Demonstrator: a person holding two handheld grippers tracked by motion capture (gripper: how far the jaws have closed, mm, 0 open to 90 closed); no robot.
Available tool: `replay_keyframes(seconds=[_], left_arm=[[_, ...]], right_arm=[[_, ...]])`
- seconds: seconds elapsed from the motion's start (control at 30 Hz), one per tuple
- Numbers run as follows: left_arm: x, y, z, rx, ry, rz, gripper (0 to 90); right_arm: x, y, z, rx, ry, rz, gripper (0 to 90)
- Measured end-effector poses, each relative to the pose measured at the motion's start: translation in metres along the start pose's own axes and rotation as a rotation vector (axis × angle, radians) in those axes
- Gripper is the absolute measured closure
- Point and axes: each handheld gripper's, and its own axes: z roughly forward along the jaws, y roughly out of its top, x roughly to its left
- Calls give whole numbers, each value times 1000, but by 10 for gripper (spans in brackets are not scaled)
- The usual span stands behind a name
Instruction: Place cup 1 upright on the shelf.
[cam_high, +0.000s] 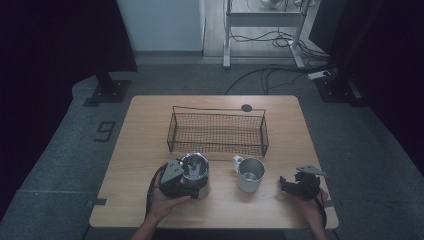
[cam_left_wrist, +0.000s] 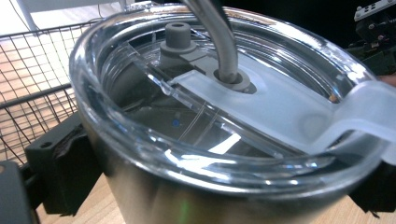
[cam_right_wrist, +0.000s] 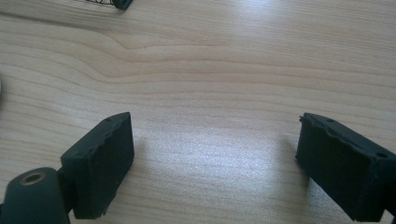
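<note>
A steel tumbler (cam_high: 196, 172) with a clear lid (cam_left_wrist: 224, 93) and a metal straw (cam_left_wrist: 219, 42) stands at the front left of the wooden table (cam_high: 145, 150). My left gripper (cam_high: 194, 188) is shut on its body, one black jaw on each side, seen close up in the left gripper view. A metal mug (cam_high: 249, 174) with its handle toward the back left stands just right of the tumbler, untouched. My right gripper (cam_right_wrist: 212, 163) hovers low over bare wood at the front right (cam_high: 285, 185), jaws wide apart with nothing between them.
A black wire basket (cam_high: 218, 131) sits across the middle back of the table, just behind the tumbler and mug; its mesh (cam_left_wrist: 28, 79) shows left of the tumbler. A round cable hole (cam_high: 246, 107) lies behind the basket. Desk legs and cables stand on the floor beyond.
</note>
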Motion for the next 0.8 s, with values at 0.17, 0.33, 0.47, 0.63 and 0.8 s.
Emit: replay_keyframes(seconds=[0.17,0.33,0.47,0.63,0.8], left_arm=[[6,1,-5,-4,-11,-20,39],[10,1,-9,-1,-7,-28,40],[12,2,-14,-9,-2,-32,40],[13,5,-21,-24,-8,-33,40],[14,6,-24,-31,-7,-35,40]], right_arm=[[0,0,0,-1,-2,1,114],[0,0,0,-1,-2,2,114],[0,0,0,-1,-2,1,114],[0,0,0,-1,-2,2,115],[0,0,0,-1,-2,2,115]])
